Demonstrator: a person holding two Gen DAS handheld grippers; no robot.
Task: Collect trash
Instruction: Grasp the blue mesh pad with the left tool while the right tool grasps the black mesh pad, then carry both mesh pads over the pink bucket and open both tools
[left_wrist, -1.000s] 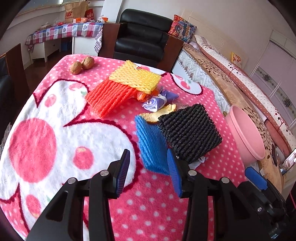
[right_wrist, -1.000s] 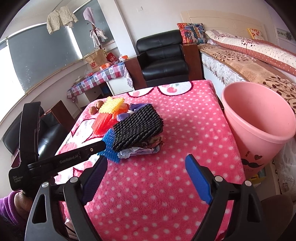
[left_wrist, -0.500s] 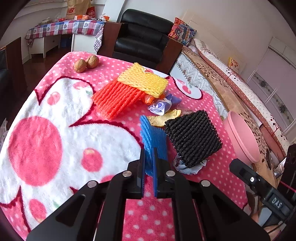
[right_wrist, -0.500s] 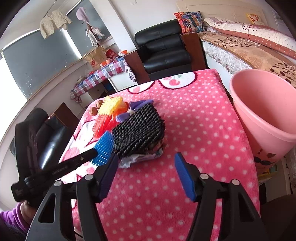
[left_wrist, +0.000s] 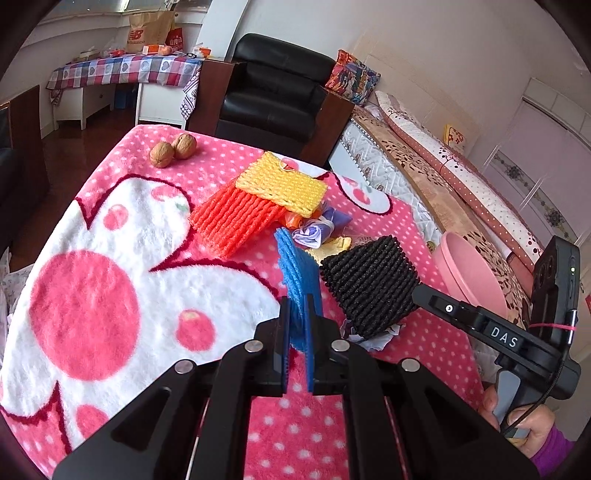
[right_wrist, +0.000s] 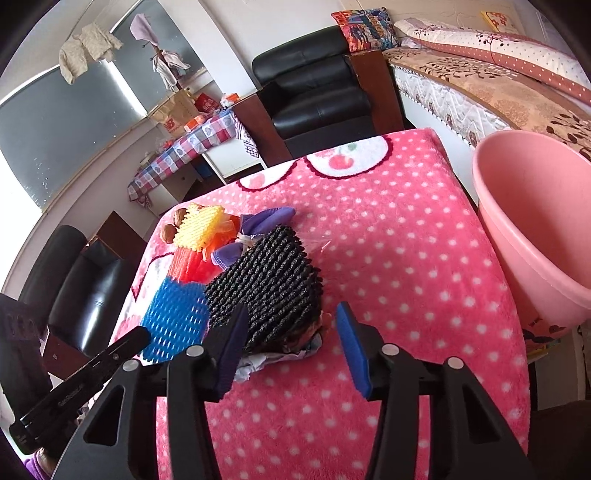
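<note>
On a table covered with a fluffy pink blanket with white polka dots and a white-and-pink flower pattern (left_wrist: 110, 280), a small heap of packaging trash lies near the middle. The left gripper (left_wrist: 297, 334) is clamped on the near edge of a blue foam fruit net (left_wrist: 297, 273), which stands up on its edge between the 2 pads and is partly raised off the blanket. Just beside it, to the right in the left wrist view, sits a black foam fruit net (left_wrist: 369, 284), resting on crumpled white and grey wrapper scraps (right_wrist: 273, 360). The right gripper (right_wrist: 291, 347) has its jaws closing around the near end of that black net; the left pad (right_wrist: 232, 345) is at the net's side, while the right pad (right_wrist: 351, 347) is clear of it over bare blanket, so the net is between them but not yet pinched. Farther back lie an orange foam fruit net (left_wrist: 236, 218) with a yellow foam fruit net (left_wrist: 282, 184) overlapping its far end, and a crumpled purple-and-white plastic wrapper (left_wrist: 321, 227) just beside them. 2 brown walnuts (left_wrist: 171, 149) sit touching each other near the far edge, well apart from the heap. A round pink plastic bin (right_wrist: 535, 236) stands beside the table's right edge.
</note>
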